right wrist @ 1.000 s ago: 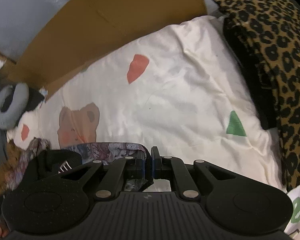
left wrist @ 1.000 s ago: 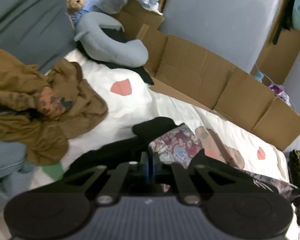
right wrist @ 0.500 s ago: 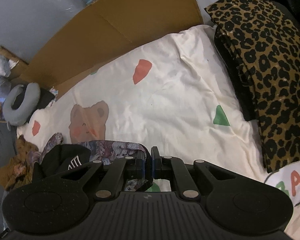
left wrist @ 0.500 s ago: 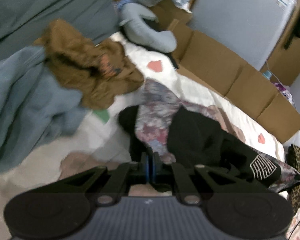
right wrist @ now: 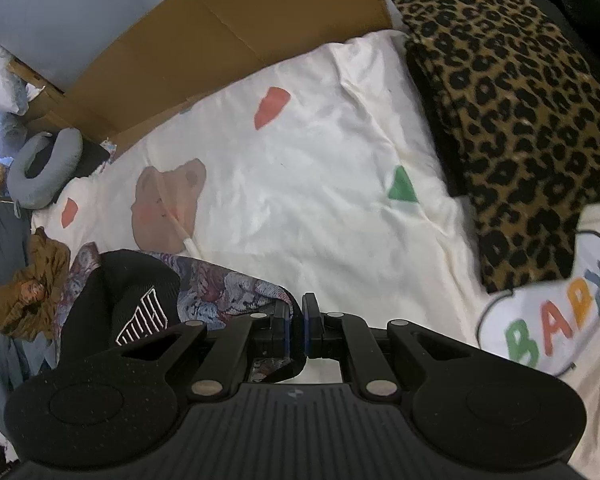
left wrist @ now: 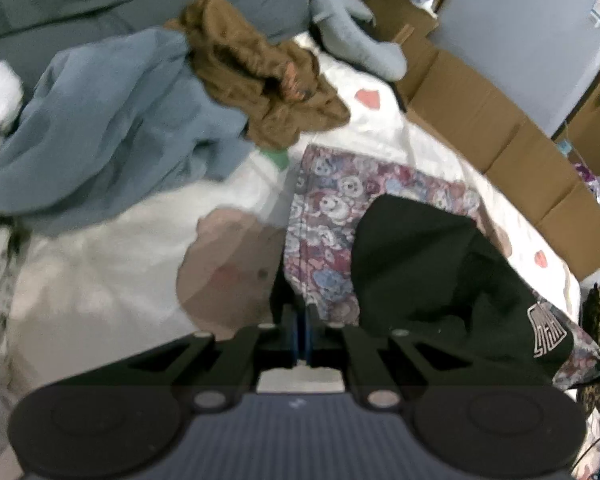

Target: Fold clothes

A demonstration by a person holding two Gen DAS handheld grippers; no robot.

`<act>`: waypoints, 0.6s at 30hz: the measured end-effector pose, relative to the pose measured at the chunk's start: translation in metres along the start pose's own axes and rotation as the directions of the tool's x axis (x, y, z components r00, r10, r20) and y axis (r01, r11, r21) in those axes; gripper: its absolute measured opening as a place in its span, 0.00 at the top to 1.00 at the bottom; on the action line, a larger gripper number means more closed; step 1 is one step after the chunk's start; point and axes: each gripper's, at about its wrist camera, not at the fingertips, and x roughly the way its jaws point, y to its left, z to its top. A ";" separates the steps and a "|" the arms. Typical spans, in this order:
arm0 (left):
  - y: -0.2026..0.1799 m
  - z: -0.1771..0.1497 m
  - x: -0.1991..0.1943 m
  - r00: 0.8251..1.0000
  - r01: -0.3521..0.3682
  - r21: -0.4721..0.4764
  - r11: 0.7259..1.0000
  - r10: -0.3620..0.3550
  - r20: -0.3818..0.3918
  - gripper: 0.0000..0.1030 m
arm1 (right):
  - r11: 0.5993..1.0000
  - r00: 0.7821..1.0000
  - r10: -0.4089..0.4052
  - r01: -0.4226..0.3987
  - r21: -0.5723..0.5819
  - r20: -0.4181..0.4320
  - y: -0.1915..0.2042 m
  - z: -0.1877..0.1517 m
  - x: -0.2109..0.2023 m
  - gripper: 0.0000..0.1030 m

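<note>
My left tongs [left wrist: 302,334] and right tongs [right wrist: 296,326] are both clamped on the floral-lined black garment [left wrist: 412,256] over the bed [right wrist: 320,184].

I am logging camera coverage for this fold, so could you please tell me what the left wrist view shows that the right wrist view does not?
Only the left wrist view shows the blue-grey garment heaped beside the brown one, and the left hand-held gripper shut on the floral garment.

Only the right wrist view shows the leopard-print cloth, the BABY print on the bedding, the green triangle, and the right hand-held gripper shut on the floral garment's edge.

Both show the black garment, the brown garment, the grey neck pillow, the cardboard and the cream bedsheet.
</note>
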 end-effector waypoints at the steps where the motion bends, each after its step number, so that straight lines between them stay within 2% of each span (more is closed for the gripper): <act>1: 0.002 -0.006 -0.002 1.000 -0.003 0.002 1.000 0.003 -0.011 0.97 | 1.000 1.000 -0.003 0.003 -0.001 -0.002 -0.003 -0.001 -0.002 0.96; 11: 0.029 -0.061 -0.018 0.991 -0.023 -0.047 0.999 0.017 -0.133 0.97 | 0.999 0.999 -0.027 0.026 -0.038 -0.026 -0.009 -0.014 -0.018 0.96; 18: 0.039 -0.083 -0.043 0.984 -0.021 -0.044 0.999 0.013 -0.180 0.97 | 0.998 0.999 -0.028 0.026 -0.048 -0.038 -0.011 -0.026 -0.039 0.96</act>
